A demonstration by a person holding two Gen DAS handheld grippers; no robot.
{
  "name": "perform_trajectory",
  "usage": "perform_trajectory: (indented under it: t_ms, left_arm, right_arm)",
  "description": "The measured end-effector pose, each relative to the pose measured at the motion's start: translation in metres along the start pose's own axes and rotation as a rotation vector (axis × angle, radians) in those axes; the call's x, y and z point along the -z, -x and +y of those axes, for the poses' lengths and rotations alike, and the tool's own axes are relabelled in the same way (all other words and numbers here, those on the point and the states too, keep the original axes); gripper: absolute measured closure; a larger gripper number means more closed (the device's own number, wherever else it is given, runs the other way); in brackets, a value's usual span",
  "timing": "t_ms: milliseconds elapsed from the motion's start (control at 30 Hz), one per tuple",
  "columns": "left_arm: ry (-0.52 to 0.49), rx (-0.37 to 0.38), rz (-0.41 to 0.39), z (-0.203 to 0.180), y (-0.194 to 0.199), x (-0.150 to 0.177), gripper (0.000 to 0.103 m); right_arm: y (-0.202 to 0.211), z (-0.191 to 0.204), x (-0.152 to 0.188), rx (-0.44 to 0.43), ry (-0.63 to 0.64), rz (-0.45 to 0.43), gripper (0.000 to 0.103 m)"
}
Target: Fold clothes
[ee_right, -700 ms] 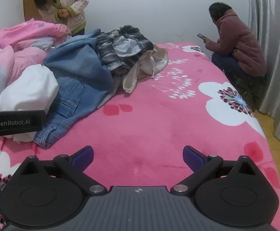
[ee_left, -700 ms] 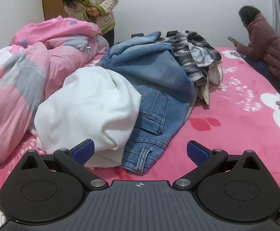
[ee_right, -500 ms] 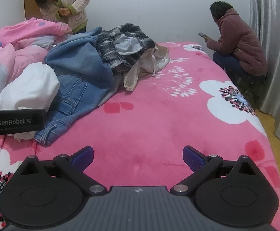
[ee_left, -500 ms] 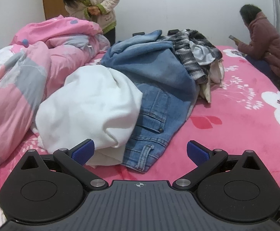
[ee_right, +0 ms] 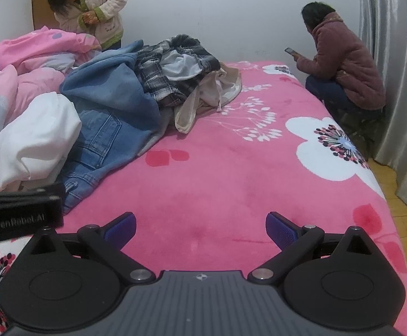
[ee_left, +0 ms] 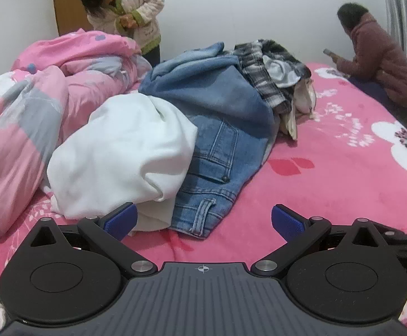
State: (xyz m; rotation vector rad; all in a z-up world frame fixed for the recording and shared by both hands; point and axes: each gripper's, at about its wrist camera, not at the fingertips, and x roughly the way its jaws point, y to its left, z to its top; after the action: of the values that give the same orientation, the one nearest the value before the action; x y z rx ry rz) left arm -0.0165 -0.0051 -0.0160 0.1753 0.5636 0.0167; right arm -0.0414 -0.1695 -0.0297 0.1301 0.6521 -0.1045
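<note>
Lying on the pink floral bed (ee_right: 231, 190): white garment (ee_left: 119, 154) overlapping blue jeans (ee_left: 212, 173), hem toward left claw (ee_left: 202, 221), just ahead. Left claw nearer, gaping fully, holding nothing. Right claw (ee_right: 200, 225) likewise spread empty, hovering over bare blanket, pile lying up-left.

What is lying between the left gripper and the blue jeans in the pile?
Nothing visible: the left gripper is open just short of the jeans hem. The white garment overlaps their left side only.
</note>
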Motion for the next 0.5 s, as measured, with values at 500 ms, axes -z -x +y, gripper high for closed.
perform_trajectory:
  t_ms: [500]
  left_arm:
    - [-0.011,-0.018,-0.035,-0.0039,0.0035,0.0069,0.0]
  right_arm:
    - [0.0023,0.0001,-0.0019,0.006,0.001,-0.012,0.002]
